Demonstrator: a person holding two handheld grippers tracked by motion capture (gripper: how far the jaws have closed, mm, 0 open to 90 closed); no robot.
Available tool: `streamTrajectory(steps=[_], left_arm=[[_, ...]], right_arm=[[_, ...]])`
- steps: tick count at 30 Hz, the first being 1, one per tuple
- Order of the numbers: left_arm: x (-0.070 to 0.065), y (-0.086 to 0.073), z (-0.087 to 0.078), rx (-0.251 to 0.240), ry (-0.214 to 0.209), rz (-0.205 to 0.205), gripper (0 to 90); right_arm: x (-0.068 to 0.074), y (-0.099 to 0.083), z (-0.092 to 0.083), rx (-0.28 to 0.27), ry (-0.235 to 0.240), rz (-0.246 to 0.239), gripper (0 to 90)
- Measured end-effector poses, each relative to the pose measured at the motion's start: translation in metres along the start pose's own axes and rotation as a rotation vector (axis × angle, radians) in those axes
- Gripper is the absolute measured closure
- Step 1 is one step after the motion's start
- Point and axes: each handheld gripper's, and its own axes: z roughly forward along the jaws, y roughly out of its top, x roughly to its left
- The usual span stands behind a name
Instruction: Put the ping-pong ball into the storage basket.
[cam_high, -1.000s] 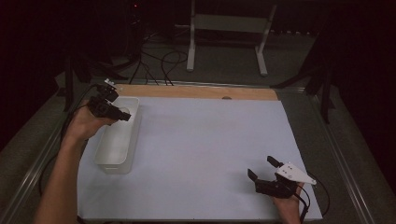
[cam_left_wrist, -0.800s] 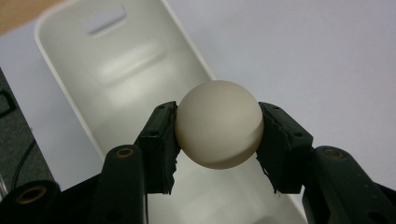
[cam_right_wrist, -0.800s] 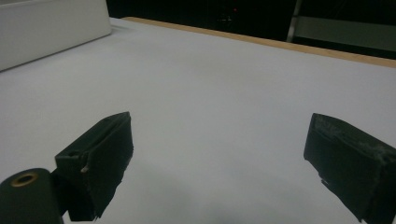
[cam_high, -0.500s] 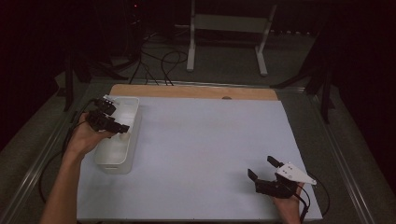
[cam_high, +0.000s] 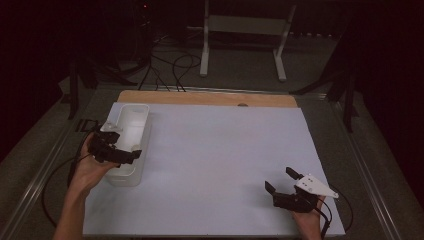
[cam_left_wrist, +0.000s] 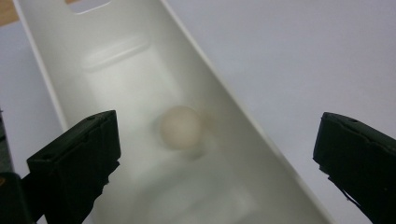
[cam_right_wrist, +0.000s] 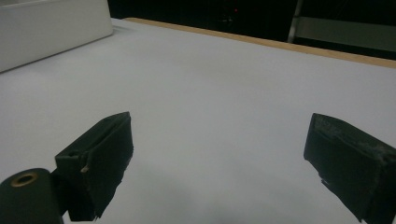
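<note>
A long white tray (cam_high: 132, 116) lies at the left of the white sheet. My left gripper (cam_high: 131, 153) hangs over its near end. In the left gripper view a small white ball (cam_left_wrist: 180, 127), blurred, lies on the tray's floor under my left gripper (cam_left_wrist: 218, 137). Its jaws have just been opening, stand wide apart and have nothing between them. My right gripper (cam_high: 279, 179) rests low at the sheet's near right, open. In the right gripper view, bare sheet lies between the jaws of the right gripper (cam_right_wrist: 218, 140), and the tray (cam_right_wrist: 51, 28) is far off at the top left.
A white sheet (cam_high: 225, 145) covers the table, with a wooden strip (cam_high: 210, 97) along the far edge. A metal stand (cam_high: 245, 25) and cables (cam_high: 175, 65) lie on the dark floor beyond. Metal rails run down both table sides.
My left hand has come down and toward the near end of the tray, and its gripper has lowered over the tray. The right hand has not moved.
</note>
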Motion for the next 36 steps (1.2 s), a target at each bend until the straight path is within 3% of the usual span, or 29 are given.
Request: streamTrajectory(steps=[13,15,18,26,31,36], left_arm=[[-0.043,-0.047,-0.007,-0.27,-0.039,0.049,0.6],[-0.047,-0.053,-0.006,-0.291,-0.055,0.064,0.6],[-0.051,-0.063,-0.004,-0.343,-0.065,0.054,0.2],[-0.058,-0.077,-0.009,-0.488,-0.049,0.055,0.2],[-0.063,-0.083,-0.007,-0.487,-0.043,0.081,0.2],[-0.064,-0.083,-0.004,-0.492,-0.038,0.076,0.2]], right_arm=[[0.004,0.002,0.001,-0.001,0.031,-0.001,7.7],[0.005,0.002,0.002,0.002,0.036,0.0,7.7],[0.006,0.003,0.002,0.001,0.048,0.004,7.7],[0.007,0.008,0.004,-0.006,0.068,-0.004,7.6],[0.008,0.013,0.003,-0.023,0.089,-0.007,7.6],[0.008,0.015,0.003,-0.035,0.092,-0.021,7.6]])
